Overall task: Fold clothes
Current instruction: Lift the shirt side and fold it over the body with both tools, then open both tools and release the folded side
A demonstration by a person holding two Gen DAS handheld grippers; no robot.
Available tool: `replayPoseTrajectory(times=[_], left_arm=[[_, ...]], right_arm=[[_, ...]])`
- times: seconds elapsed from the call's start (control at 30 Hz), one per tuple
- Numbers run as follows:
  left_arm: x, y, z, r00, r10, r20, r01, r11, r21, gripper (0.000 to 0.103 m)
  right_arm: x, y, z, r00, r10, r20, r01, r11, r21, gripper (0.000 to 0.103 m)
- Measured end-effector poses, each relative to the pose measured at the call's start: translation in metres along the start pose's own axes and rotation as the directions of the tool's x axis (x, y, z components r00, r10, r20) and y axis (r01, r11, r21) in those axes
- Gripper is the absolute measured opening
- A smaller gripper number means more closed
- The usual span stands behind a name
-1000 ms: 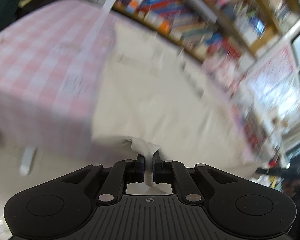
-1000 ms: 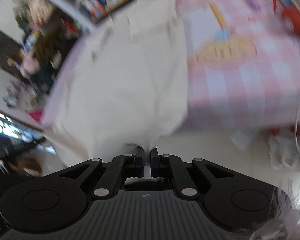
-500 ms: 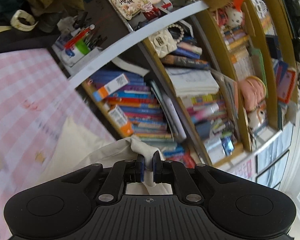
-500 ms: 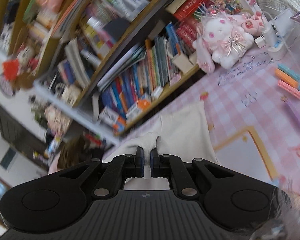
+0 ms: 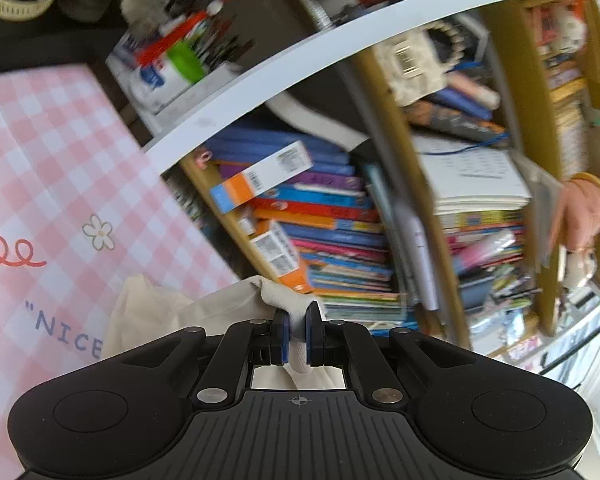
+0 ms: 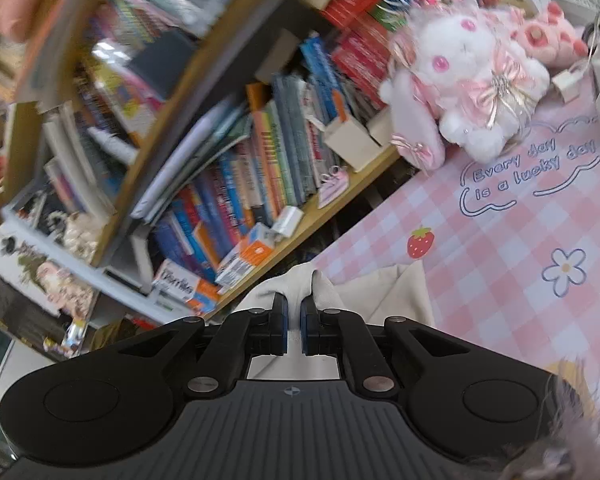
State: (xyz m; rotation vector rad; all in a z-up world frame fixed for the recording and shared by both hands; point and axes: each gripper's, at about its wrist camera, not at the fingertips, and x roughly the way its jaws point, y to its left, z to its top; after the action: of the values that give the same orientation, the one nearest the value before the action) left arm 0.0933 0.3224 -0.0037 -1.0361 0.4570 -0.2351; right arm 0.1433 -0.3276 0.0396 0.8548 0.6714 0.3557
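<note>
Both wrist cameras sit low over the counter (image 5: 52, 168) near its far edge, facing the bookshelf (image 6: 228, 184) close up; both share the shelf's books and the cloth (image 5: 160, 316).

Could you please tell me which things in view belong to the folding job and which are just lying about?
Part of the job:
cream garment
left gripper, shut on it
right gripper, shut on it
pink checked tablecloth

Just lying about:
books
white plush rabbit
pen holder
small cardboard box
</note>
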Motion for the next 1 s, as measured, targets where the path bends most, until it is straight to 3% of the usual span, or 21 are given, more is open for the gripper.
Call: replayPoseTrajectory(times=[0.23,0.57,0.7,0.87,0.93,1.0], left_arm=[[0.043,0.035,0.002,0.992,0.097,-0.082,-0.1,0.994,-0.035,0.006],[0.079,0.063,-0.003,0.962,0.212,-0.173,-0.206,0.977,0.054,0.007],[0.082,0.071,-0.006,0.955,0.229,-0.189,-0.216,0.972,0.087,0.007],[0.085,0.082,-0.005,0.952,0.228,-0.204,-0.223,0.974,0.048,0.011],[0.089,0.081,-0.004,0.953,0.212,-0.217,-0.21,0.977,0.031,0.018],[0.092,0.08,-0.002,0.954,0.195,-0.229,-0.197,0.98,0.013,0.03]], right_arm=[[0.052,-0.032,0.004,0.994,-0.095,-0.052,0.099,0.992,0.079,0.006],[0.097,-0.063,-0.005,0.971,-0.209,-0.117,0.222,0.969,0.112,0.007],[0.104,-0.066,-0.007,0.964,-0.233,-0.126,0.246,0.964,0.1,0.007],[0.109,-0.068,-0.005,0.959,-0.252,-0.13,0.266,0.958,0.104,0.008],[0.111,-0.068,-0.004,0.96,-0.246,-0.132,0.262,0.958,0.12,0.011],[0.112,-0.067,-0.003,0.966,-0.22,-0.137,0.24,0.96,0.147,0.026]])
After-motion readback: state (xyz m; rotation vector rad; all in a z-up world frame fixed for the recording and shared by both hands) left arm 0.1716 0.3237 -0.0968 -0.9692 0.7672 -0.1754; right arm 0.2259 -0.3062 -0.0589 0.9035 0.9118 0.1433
